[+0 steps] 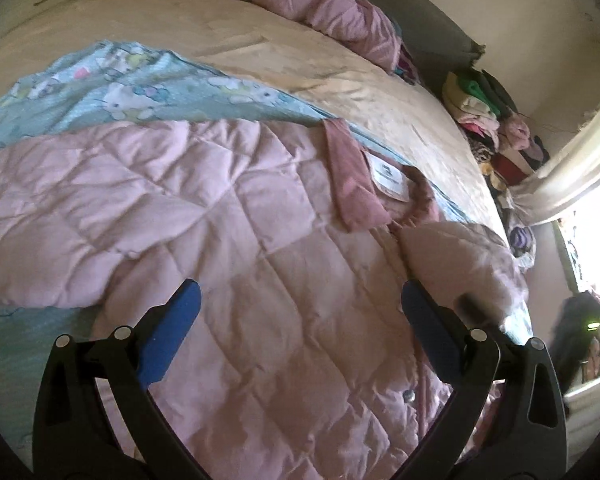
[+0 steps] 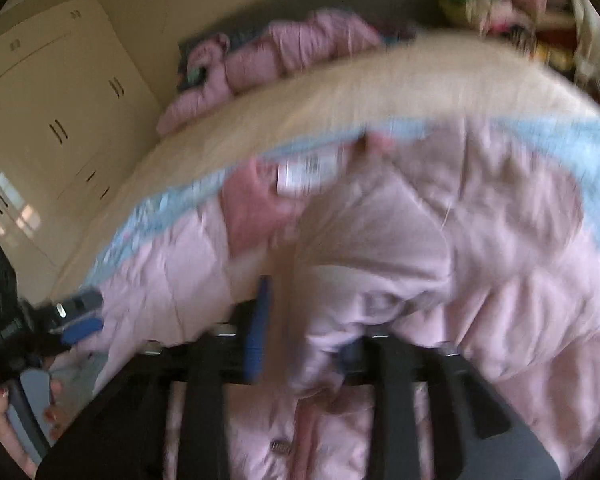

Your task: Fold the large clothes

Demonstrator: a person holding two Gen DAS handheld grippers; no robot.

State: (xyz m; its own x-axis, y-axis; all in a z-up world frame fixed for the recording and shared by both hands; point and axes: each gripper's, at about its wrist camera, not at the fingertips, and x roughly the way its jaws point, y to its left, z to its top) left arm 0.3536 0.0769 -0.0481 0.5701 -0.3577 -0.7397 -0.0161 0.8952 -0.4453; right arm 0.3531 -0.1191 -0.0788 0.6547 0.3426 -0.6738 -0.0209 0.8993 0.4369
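Bedroom, beige mattress (image 1: pixel 260 52) with pink quilted jacket (image 1: pixel 228 208) spread on it.
Left gripper (image 1: pixel 300 312) hovers wide open, holding nothing; right gripper (image 2: pixel 300 344) pinches a lifted fold of the jacket, its view blurred.

1. The quilted jacket (image 1: pixel 228 216) is showing pale pink, its collar (image 1: pixel 350 176) a darker rose.
2. The blanket (image 1: pixel 112 84) is showing light blue with cartoon prints.
3. The mattress (image 1: pixel 236 36) is looking cream.

Home bedroom, wide bed (image 1: pixel 260 52), cream wardrobe doors (image 2: pixel 60 120), heaped clothes (image 1: pixel 488 120) (by the wall)
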